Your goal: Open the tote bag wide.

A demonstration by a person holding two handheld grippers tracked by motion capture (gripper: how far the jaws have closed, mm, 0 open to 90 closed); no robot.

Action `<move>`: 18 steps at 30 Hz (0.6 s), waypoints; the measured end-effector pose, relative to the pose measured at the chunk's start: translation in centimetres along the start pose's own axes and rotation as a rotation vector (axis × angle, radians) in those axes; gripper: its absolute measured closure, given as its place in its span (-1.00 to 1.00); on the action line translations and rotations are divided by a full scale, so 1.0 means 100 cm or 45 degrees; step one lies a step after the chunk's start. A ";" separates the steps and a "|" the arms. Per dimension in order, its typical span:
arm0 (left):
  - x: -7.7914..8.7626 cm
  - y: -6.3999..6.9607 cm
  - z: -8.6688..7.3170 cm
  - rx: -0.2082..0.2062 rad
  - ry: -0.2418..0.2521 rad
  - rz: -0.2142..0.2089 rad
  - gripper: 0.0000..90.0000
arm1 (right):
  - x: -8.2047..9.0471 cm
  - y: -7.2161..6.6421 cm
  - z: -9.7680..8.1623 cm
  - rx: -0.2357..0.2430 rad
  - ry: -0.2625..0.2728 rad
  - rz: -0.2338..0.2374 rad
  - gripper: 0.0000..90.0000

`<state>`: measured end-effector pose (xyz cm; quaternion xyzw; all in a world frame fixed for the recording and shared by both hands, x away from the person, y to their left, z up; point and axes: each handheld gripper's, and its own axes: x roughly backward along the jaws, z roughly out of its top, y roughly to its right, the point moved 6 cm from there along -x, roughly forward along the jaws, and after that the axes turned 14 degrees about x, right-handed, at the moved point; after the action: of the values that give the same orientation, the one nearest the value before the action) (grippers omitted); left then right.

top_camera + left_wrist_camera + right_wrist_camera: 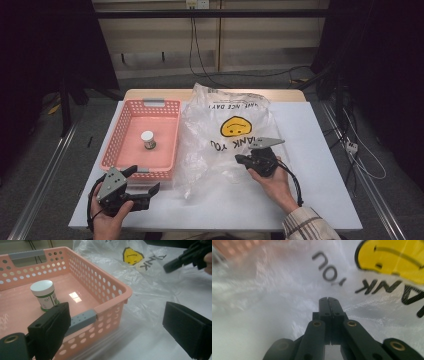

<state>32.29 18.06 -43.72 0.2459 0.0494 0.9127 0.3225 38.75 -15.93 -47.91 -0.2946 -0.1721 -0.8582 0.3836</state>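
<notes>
A clear plastic bag (227, 135) with a yellow smiley face and black lettering lies crumpled across the middle of the high view, spread over the white table (320, 150). Its left edge lies just beside the pink basket (120, 131), which sits in the left half of the frame.

The right gripper (240, 159) rests low on the bag, just below the smiley print, held by a hand (274, 182) coming in from the lower right. In the right gripper view its two black jaws are pressed flat together, their tips (329, 300) over the crinkled plastic; whether a fold of film is pinched between them I cannot tell.

The left gripper (145, 181) sits at the lower left of the high view, just below the basket's near rim. In the left gripper view its jaws stand wide apart with nothing between them, the basket corner (125, 293) in the gap.

Inside the basket a small jar (45, 294) with a white lid and green label stands upright on the floor.
</notes>
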 end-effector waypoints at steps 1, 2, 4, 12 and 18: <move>0.000 0.000 0.000 0.001 0.000 -0.001 -0.83 | 0.000 0.000 0.000 0.000 0.000 0.000 1.00; 0.000 0.000 0.000 0.001 0.001 -0.001 -0.83 | -0.005 -0.001 -0.004 0.014 -0.031 0.001 1.00; 0.001 0.000 0.000 0.009 0.003 0.001 -0.83 | -0.009 -0.003 -0.009 0.055 -0.079 -0.036 0.74; 0.001 0.000 0.000 0.007 0.002 -0.003 -0.83 | 0.005 -0.001 -0.009 0.059 -0.074 -0.078 -0.17; 0.001 0.000 0.000 0.003 0.000 -0.002 -0.83 | -0.009 -0.005 -0.030 0.029 -0.245 0.007 -0.52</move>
<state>32.25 18.07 -43.69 0.2464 0.0506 0.9123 0.3230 37.75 -16.67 -50.87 -0.3718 -0.2172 -0.8227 0.3711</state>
